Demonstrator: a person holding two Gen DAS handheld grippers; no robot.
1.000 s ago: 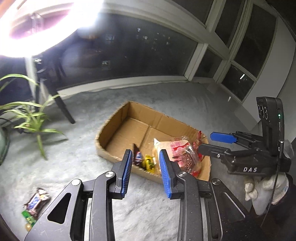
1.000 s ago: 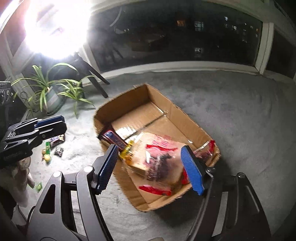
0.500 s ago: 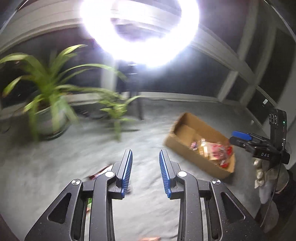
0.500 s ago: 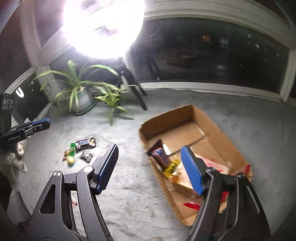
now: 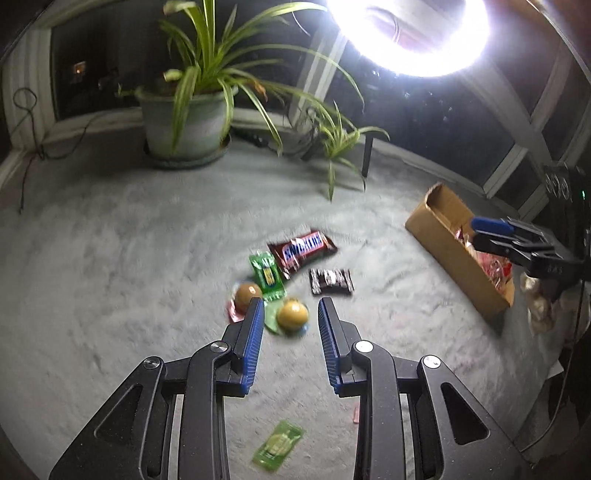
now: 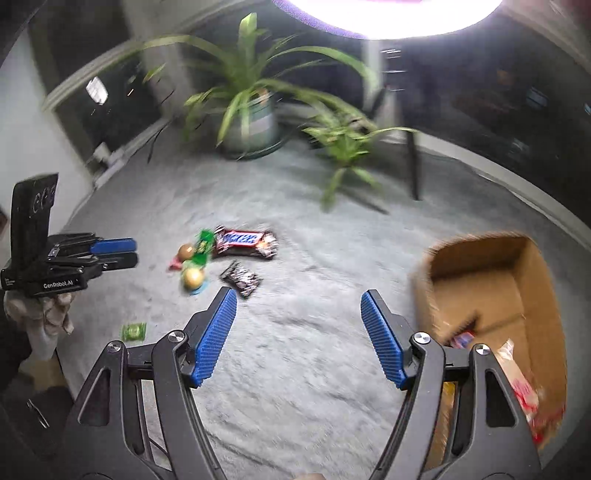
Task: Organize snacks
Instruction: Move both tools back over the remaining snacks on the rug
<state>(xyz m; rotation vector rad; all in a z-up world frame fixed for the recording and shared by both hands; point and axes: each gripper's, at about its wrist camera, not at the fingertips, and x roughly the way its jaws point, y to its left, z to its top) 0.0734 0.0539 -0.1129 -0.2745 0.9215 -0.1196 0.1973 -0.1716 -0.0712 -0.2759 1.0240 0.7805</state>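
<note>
Loose snacks lie on the grey carpet: a Snickers bar (image 5: 302, 248) (image 6: 244, 240), a dark small packet (image 5: 330, 281) (image 6: 241, 277), a green packet (image 5: 266, 274), two round gold-wrapped sweets (image 5: 292, 314) (image 5: 248, 293), and a green sachet (image 5: 277, 445) close to me. My left gripper (image 5: 291, 325) is open and empty, just short of the nearer gold sweet. My right gripper (image 6: 298, 315) is wide open and empty, above bare carpet between the snack pile and the cardboard box (image 6: 491, 295), which holds several red and yellow packets.
A large potted plant (image 5: 186, 118) and a smaller one (image 5: 338, 142) stand at the back by dark windows. A ring light (image 5: 410, 33) glares overhead, its stand leg (image 6: 413, 166) on the carpet. The box (image 5: 456, 254) sits at right in the left wrist view.
Both grippers swung left, away from the box and toward the loose snack pile. The left gripper dropped closer to the gold sweets. Both jaws stay open and empty.
</note>
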